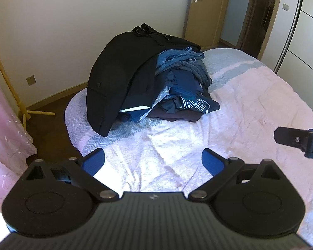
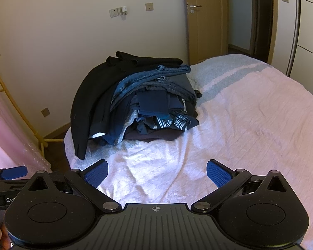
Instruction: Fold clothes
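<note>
Dark clothes pile (image 1: 148,77) on bed (image 1: 250,104) (fingers (image 2: 97,174) apart)

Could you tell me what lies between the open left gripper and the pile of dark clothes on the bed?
Only rumpled pink bedspread lies between the left gripper and the pile of dark clothes; no garment lies there. The left wrist view shows it.

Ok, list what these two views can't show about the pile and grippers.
- Pile: lower garments buried under the black jacket in both views; count and types unclear.
- Pile's far side: faces away from both cameras.
- Right gripper: cut by the left view's edge.
- Left gripper: cut by the right view's edge.
</note>
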Demonstrator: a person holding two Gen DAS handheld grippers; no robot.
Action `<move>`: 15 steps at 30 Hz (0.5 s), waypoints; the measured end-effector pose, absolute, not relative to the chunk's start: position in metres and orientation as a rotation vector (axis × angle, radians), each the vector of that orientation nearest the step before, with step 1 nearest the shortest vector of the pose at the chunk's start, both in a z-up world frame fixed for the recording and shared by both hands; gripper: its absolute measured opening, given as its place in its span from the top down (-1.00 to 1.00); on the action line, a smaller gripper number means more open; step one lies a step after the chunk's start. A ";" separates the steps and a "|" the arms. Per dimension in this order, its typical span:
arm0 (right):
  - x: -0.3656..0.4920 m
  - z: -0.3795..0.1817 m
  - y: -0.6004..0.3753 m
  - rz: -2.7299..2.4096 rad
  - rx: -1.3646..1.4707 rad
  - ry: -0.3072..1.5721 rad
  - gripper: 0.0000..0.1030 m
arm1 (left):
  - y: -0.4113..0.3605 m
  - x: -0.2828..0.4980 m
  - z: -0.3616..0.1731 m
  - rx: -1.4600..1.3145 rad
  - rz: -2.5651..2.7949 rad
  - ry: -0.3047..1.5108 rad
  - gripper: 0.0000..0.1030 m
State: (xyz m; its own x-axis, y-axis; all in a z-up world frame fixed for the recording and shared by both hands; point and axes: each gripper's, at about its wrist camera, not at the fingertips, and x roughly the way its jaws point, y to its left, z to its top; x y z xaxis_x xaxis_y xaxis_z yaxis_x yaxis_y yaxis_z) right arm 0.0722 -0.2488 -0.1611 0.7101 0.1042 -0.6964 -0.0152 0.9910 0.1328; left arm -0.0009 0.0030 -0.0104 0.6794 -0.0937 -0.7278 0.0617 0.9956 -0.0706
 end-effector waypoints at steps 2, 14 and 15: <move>0.069 -0.163 -0.252 0.068 0.124 0.777 -1.00 | 0.004 -0.002 -0.010 -0.051 -0.095 0.809 -0.90; 0.065 -0.167 -0.256 0.070 0.134 0.778 -1.00 | 0.000 -0.013 -0.003 0.011 -0.105 0.729 -0.90; 0.065 -0.167 -0.256 0.071 0.134 0.778 -1.00 | -0.001 -0.013 -0.002 0.019 -0.107 0.727 -0.90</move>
State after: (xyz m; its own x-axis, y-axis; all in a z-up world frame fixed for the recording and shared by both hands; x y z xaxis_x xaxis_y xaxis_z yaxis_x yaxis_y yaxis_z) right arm 0.0648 -0.2560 -0.1672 0.7102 0.1134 -0.6948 -0.0144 0.9891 0.1467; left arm -0.0134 -0.0009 -0.0020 0.7420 -0.0913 -0.6641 0.1042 0.9943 -0.0203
